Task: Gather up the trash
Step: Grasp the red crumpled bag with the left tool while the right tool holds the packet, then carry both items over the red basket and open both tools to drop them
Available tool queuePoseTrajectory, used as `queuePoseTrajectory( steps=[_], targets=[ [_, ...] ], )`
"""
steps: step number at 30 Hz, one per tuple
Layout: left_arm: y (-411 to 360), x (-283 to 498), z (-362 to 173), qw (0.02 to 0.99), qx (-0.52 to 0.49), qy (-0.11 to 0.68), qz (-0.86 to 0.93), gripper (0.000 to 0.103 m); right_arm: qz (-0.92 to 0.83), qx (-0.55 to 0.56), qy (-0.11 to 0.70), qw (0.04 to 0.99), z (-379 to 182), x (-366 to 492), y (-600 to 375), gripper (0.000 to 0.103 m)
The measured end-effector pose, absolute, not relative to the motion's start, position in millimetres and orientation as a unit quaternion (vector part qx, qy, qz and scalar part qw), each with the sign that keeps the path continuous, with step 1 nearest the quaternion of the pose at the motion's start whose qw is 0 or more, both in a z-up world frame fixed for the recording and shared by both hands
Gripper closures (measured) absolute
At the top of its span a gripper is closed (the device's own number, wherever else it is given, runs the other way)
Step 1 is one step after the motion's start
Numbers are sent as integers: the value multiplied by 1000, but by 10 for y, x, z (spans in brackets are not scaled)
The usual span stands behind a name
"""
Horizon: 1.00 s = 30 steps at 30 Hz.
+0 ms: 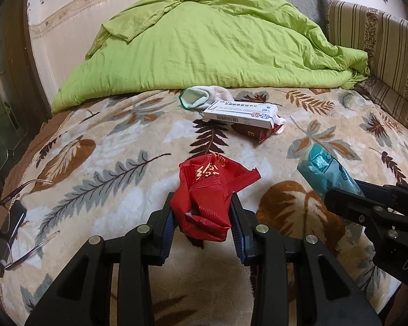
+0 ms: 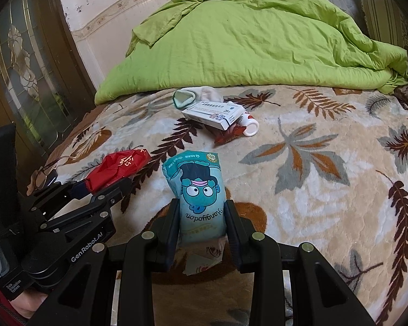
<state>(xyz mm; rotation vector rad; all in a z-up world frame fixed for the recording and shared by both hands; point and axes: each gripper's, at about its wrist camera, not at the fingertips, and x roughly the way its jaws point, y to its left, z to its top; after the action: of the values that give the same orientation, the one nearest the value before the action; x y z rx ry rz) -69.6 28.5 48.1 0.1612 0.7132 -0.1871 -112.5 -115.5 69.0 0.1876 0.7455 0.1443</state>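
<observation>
On the leaf-print blanket (image 1: pixel 100 146) | our left gripper (image 1: pixel 202 218) pinches a crumpled red wrapper (image 1: pixel 204 187) | our right gripper (image 2: pixel 201 217) clamps a teal cartoon packet (image 2: pixel 200 190) | ahead, near the green quilt (image 1: pixel 204 46): white medicine box (image 1: pixel 242 110), sock (image 1: pixel 197 97) | glasses (image 1: pixel 8 217) at left edge

Both wrist cameras look low along the bed (image 1: pixel 176 285), side by side.

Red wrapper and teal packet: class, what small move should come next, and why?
Probably lift both away from the bed. The left gripper is clamped on the red wrapper, the right gripper on the teal packet, and no bin is visible.
</observation>
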Motion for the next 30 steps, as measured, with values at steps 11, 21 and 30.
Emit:
queuePoseTrajectory(
  steps=[11,21,30],
  targets=[
    [286,-694,473,929,81,349,-95,67,70,92,363,924,697,-1125,-1155,68],
    [277,-696,471,928,82,350,-95,67,71,92,364,924,697,-1123,-1153,68],
    [272,-696,473,929,80,350,-95,67,69,95,364,924,688,-1132,-1152,68]
  ],
)
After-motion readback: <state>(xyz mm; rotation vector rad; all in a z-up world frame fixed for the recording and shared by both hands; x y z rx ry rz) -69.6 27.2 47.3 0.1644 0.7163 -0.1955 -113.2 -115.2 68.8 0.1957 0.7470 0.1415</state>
